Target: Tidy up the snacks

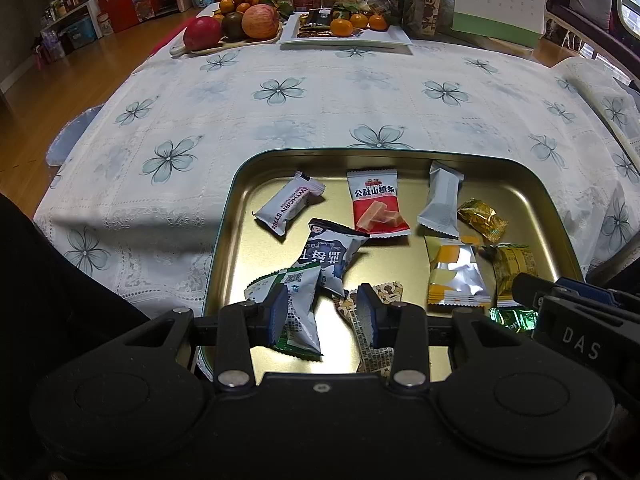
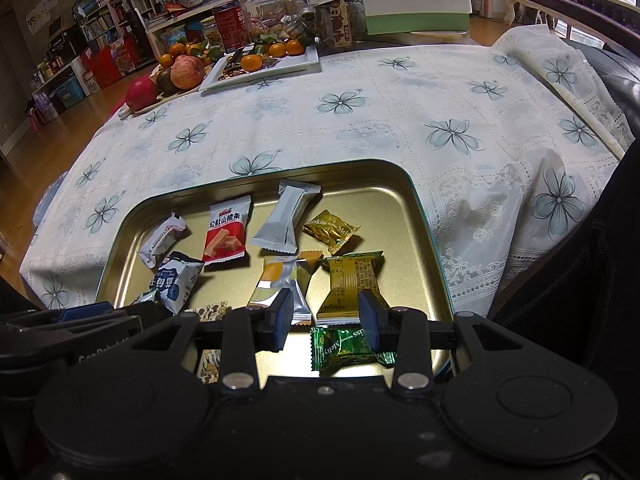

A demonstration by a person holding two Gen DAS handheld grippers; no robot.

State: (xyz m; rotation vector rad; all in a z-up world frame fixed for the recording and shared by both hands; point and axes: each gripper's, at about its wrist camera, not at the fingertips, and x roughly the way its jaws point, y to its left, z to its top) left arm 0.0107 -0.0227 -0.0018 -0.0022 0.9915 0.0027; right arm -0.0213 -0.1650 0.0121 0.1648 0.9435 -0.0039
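Observation:
A gold metal tray (image 1: 236, 208) (image 2: 420, 216) holds several wrapped snacks. My left gripper (image 1: 323, 312) is open just above the tray's near part, its fingers either side of a green-and-white packet (image 1: 300, 320) and a brown patterned packet (image 1: 370, 344). A red hawthorn packet (image 1: 376, 208) (image 2: 226, 232), a navy packet (image 1: 328, 256) (image 2: 176, 280) and a white bar (image 1: 440, 200) (image 2: 286, 216) lie farther in. My right gripper (image 2: 326, 320) is open above a green candy (image 2: 344, 346), with a gold packet (image 2: 348, 284) and a silver-yellow packet (image 2: 280, 284) just beyond.
The tray sits on a white floral tablecloth (image 1: 320, 92). At the table's far edge are a fruit board with apples (image 1: 240, 24), a white dish with oranges (image 1: 344, 32), jars and a desk calendar (image 1: 500, 0). The right gripper's body (image 1: 576, 320) shows beside the left.

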